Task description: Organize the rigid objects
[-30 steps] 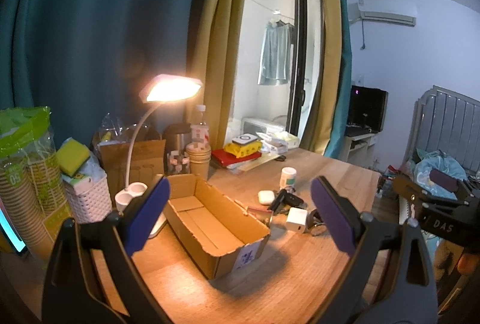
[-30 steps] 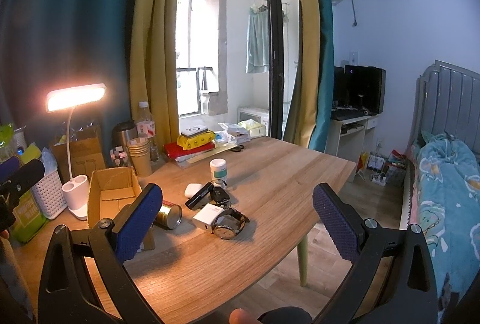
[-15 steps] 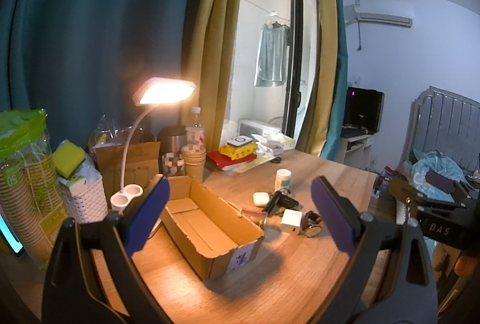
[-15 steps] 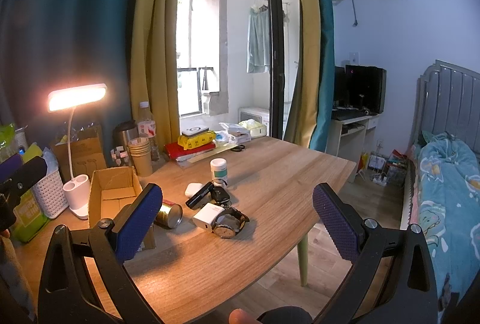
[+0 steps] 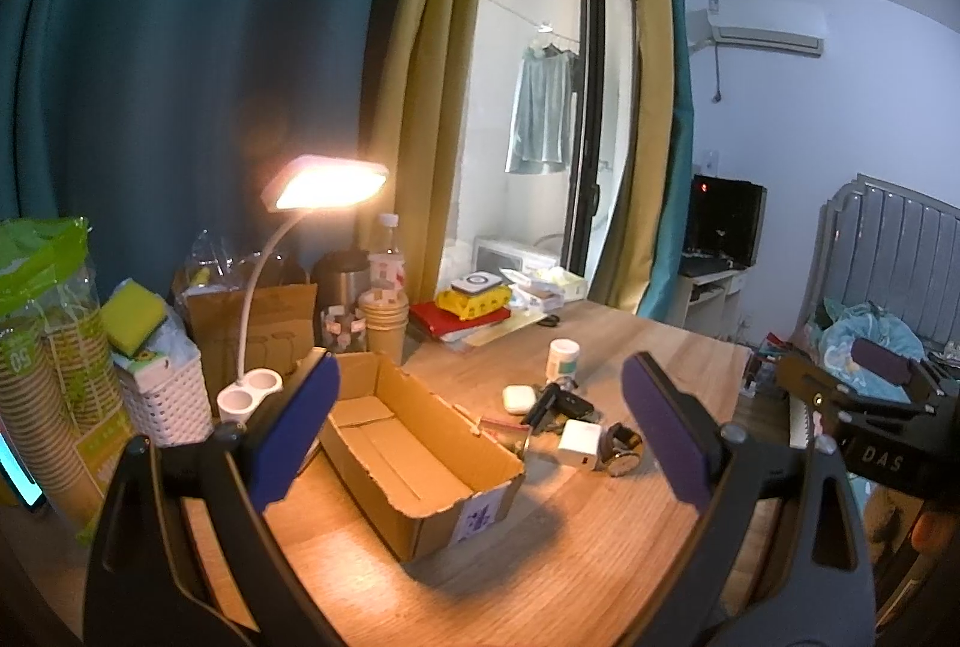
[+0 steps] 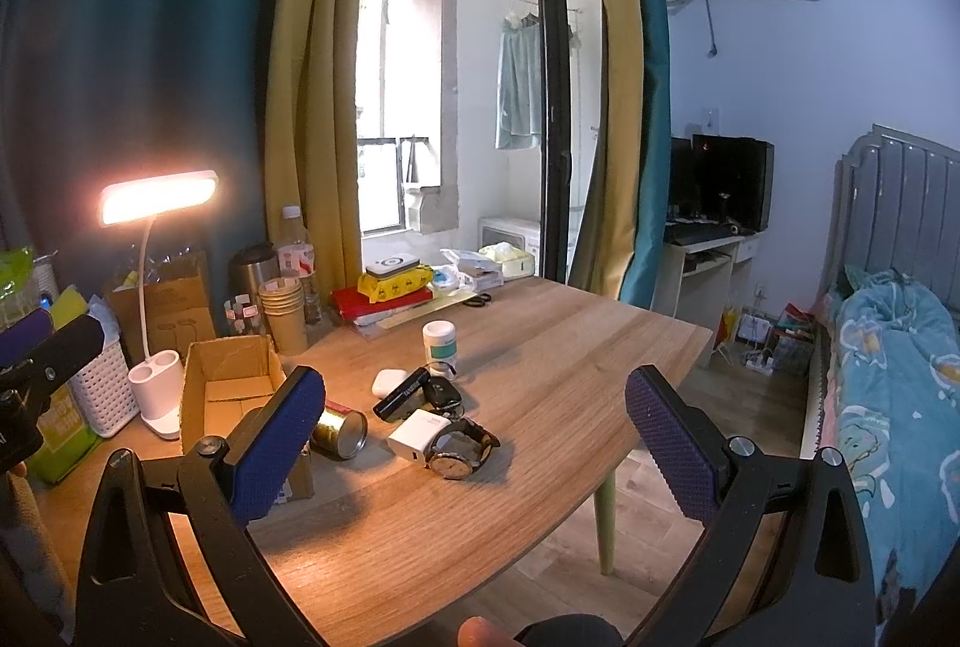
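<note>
Both claws are held spread wide and empty above the near edge of the wooden bench (image 6: 540, 347), the left claw (image 5: 480, 437) aimed over the open cardboard box (image 5: 414, 461) and the right claw (image 6: 474, 443) aimed at the cluster of small rigid items. Nothing is seen inside the box, so the sorting is judged not yet begun. The cluster lies just right of the box, in the middle of the bench: a gold can (image 6: 339, 431) on its side nearest the box, a white charger (image 6: 417, 434) touching a wristwatch (image 6: 462, 449), a black stick-shaped device (image 6: 402, 393), a key fob (image 6: 443, 392), a white earbud case (image 6: 389, 381) and, farther back, a small white bottle (image 6: 440, 341) standing upright. A first grasp is best made on a well-exposed piece, such as the watch at the near edge. The claw should be lowered squarely, closed across the narrow side, and the touching neighbour left undisturbed. The can is likely to roll if nudged. The box may need steadying by the left claw.
</note>
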### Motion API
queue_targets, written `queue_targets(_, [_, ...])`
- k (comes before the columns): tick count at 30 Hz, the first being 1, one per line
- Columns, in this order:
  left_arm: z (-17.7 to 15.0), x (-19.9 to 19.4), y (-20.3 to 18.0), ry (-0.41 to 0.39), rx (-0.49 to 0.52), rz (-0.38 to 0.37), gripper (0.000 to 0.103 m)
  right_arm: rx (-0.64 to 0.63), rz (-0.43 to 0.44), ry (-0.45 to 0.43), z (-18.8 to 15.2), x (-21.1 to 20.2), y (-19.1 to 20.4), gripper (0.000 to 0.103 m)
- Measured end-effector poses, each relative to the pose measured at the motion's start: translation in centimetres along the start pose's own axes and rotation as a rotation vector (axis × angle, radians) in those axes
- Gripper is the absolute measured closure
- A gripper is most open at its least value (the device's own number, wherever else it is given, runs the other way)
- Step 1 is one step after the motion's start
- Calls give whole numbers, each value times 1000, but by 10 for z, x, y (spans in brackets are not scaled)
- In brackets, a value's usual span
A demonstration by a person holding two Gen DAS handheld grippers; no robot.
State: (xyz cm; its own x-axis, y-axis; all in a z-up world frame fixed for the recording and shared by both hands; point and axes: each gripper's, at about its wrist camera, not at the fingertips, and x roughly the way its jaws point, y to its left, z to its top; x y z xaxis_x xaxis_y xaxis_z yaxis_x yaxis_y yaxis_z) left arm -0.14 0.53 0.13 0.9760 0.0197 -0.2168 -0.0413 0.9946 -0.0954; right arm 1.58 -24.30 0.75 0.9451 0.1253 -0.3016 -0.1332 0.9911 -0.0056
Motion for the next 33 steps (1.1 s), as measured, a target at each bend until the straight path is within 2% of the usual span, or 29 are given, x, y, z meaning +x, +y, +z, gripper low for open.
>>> queue_targets(14, [1, 2, 1, 0, -7, 8, 7, -2, 10, 9, 1, 4, 2, 1])
queue_targets(18, [-3, 13, 8, 27, -18, 32, 7, -7, 20, 26, -1, 13, 4, 1])
queue_targets(27, [-29, 78, 41, 208, -71, 157, 7, -1, 23, 100, -13, 61, 1, 1])
queue_targets(33, [-46, 123, 66, 293, -75, 202, 7, 8, 22, 169, -25, 100, -3, 1])
